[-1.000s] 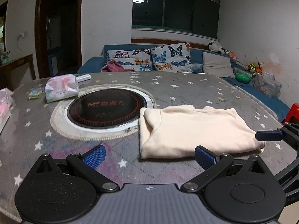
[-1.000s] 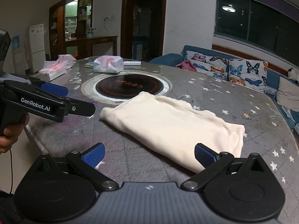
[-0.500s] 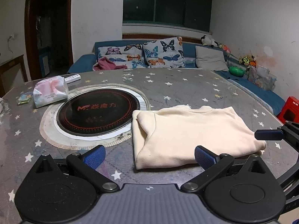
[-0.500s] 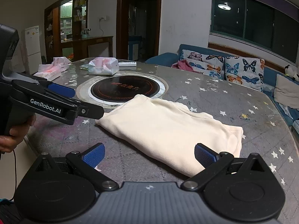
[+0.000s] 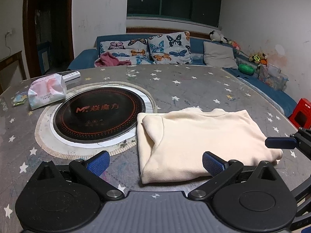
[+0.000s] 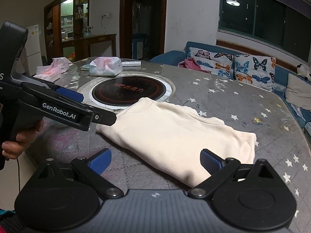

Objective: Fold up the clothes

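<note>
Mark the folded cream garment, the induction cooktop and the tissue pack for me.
cream garment (image 5: 202,136), left wrist view, middle of its top layer.
induction cooktop (image 5: 97,114), left wrist view, centre of the black glass.
tissue pack (image 5: 46,91), left wrist view, its front face.

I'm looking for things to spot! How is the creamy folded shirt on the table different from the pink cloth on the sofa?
The cream garment is folded flat into a neat block; the pink cloth is crumpled in a heap. The cream garment lies on the starry table next to the round black cooktop; the pink cloth sits on the blue sofa against the butterfly cushions. The cream garment is pale, the pink cloth darker. Neither one is held by a gripper.
</note>
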The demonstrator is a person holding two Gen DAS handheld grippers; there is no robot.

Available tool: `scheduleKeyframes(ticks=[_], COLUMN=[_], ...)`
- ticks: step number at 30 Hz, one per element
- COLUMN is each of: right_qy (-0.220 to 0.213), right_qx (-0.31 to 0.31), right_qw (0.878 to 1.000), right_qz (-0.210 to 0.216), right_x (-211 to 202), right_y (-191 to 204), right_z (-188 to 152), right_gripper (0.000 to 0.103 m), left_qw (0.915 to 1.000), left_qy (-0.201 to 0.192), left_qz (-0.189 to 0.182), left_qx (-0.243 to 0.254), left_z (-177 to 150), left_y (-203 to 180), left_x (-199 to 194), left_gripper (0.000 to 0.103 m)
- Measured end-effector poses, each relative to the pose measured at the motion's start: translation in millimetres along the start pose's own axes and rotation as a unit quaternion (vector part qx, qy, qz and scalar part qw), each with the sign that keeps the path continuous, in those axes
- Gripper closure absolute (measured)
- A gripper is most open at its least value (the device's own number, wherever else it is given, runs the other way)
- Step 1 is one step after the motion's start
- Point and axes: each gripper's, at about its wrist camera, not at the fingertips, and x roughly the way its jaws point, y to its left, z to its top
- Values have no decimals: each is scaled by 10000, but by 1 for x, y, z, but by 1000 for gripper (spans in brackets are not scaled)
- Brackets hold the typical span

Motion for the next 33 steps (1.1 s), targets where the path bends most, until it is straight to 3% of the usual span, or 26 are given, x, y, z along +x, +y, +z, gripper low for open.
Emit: scheduleKeyframes(ticks=[5, 20, 33], right_qy=[75, 246, 274], right_qx=[73, 94, -200], right_qw=[9999, 9996, 9984], right_qz=[24, 130, 449], right_x=[6, 22, 37], right_y=[-2, -13, 1], right_z=[2, 12, 27], right_gripper=[5, 14, 27], left_qw=[9999, 9995, 9987], left_qy=[118, 318, 416], left_qz=[122, -11, 180], left_qx=[8, 71, -248], left_z=[3, 14, 19], left_y=[3, 3, 28], left_x=[8, 26, 35], left_gripper=[0, 0, 0])
